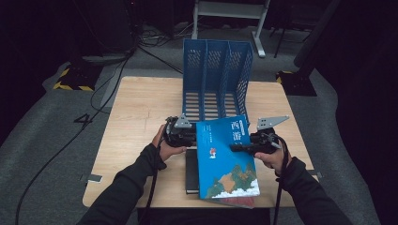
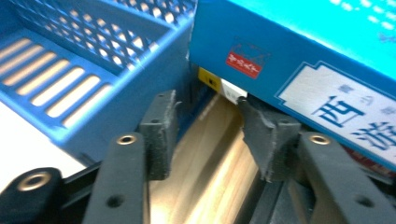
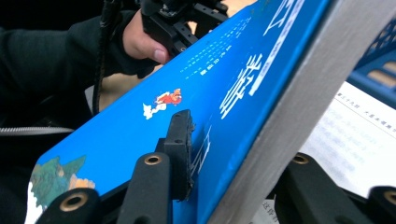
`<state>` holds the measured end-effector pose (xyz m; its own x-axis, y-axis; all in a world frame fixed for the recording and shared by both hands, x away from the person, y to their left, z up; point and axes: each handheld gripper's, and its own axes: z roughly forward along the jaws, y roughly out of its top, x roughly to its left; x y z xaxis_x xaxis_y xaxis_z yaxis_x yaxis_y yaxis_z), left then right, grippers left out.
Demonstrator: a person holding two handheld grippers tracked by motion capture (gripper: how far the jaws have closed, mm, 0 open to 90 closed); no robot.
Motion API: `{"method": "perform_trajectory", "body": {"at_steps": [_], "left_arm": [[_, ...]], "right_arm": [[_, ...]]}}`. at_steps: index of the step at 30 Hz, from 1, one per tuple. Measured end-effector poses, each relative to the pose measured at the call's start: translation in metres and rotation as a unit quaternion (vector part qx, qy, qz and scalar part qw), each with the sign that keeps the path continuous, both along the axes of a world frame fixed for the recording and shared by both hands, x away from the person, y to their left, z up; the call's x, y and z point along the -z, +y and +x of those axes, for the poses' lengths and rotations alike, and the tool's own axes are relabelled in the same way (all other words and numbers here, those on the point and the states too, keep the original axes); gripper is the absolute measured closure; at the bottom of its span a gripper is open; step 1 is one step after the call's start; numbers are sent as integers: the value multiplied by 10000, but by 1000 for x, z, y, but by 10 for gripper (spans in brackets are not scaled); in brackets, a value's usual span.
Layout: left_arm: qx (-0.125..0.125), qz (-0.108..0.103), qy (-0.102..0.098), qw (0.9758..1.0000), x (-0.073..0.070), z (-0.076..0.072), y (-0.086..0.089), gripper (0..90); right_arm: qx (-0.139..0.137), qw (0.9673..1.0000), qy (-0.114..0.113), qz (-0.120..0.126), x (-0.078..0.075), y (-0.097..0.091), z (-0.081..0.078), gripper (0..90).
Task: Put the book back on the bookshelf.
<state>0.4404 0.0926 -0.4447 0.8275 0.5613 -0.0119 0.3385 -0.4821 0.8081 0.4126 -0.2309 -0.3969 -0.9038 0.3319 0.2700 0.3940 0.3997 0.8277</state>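
My high camera looks forward and down over the table [image 1: 141, 108]; both gripper cameras sit close, perhaps nearly touching the blue book [image 1: 225, 157], which all views share.

books: 3, in front of the file rack [image 1: 217, 79] | file rack: 1, three compartments | grippers: 2 | desk [image 1: 136, 112]: 1

My desk [image 1: 141, 108] was a light wooden top with rounded corners, standing on grey carpet. At its far middle stood a blue perforated file rack [image 1: 217, 77] with three compartments, their open fronts facing me. Near my edge a dark book [image 1: 191, 173] lay flat on the wood, with another book's reddish corner [image 1: 241, 202] beside it.
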Motion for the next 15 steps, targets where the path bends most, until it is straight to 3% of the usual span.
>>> {"method": "perform_trajectory", "body": {"at_steps": [2,5,10,15], "left_arm": [[32,-191,13,9998,-7,-1,3,658],[75,-384,-67,9992,-20,-1,7,708],[183,-532,-184,9982,-37,2,5,807],[370,-754,-321,9960,-56,2,3,892]], "right_arm": [[19,10000,-64,73,-4,1,1,685],[62,9996,-208,151,-11,2,1,694],[139,9980,-603,128,-25,2,-3,700],[237,9939,-1046,267,-35,-3,-10,715]]}}
